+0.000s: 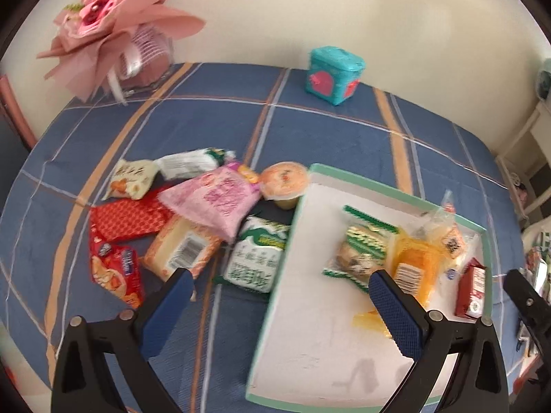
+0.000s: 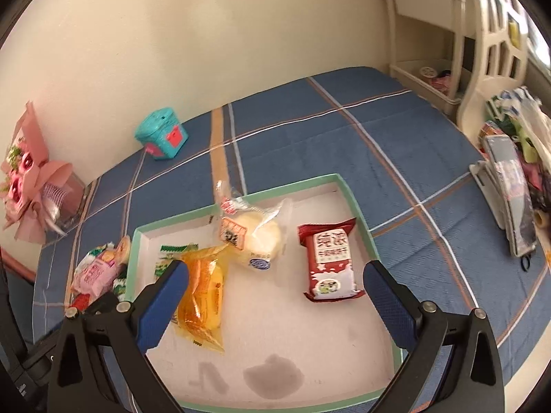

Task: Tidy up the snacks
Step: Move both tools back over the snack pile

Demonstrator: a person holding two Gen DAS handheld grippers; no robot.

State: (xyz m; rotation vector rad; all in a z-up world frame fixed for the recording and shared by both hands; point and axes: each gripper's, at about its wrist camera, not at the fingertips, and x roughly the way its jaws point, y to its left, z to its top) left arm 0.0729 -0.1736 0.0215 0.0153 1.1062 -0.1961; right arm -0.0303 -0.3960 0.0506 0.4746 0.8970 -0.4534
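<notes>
- The left gripper (image 1: 280, 287) is held low over the blue plaid tablecloth (image 1: 344, 130), with its jaws spread wide and nothing gripped between them. One fingertip is placed over the loose snack pile, the other over the tray.
- The right gripper (image 2: 275, 277) is poised above the green-rimmed tray (image 2: 358, 213), jaws also wide apart and empty.
- Inside the tray, an orange packet (image 2: 203, 296), a clear-wrapped pale bun (image 2: 261, 237) and a red milk-biscuit pack (image 2: 332, 261) are laid; a green-striped packet (image 1: 361, 251) is partly covered by the orange one.
- Beside the tray's left edge, a heap of snacks is piled: a pink packet (image 1: 217, 199), a jelly cup (image 1: 284, 182), a green-and-white packet (image 1: 256, 258) and a red packet (image 1: 115, 272).
- Labels are blurred by motion, and most printing cannot be read.
- A teal box (image 1: 334, 75) is seen near the wall.
</notes>
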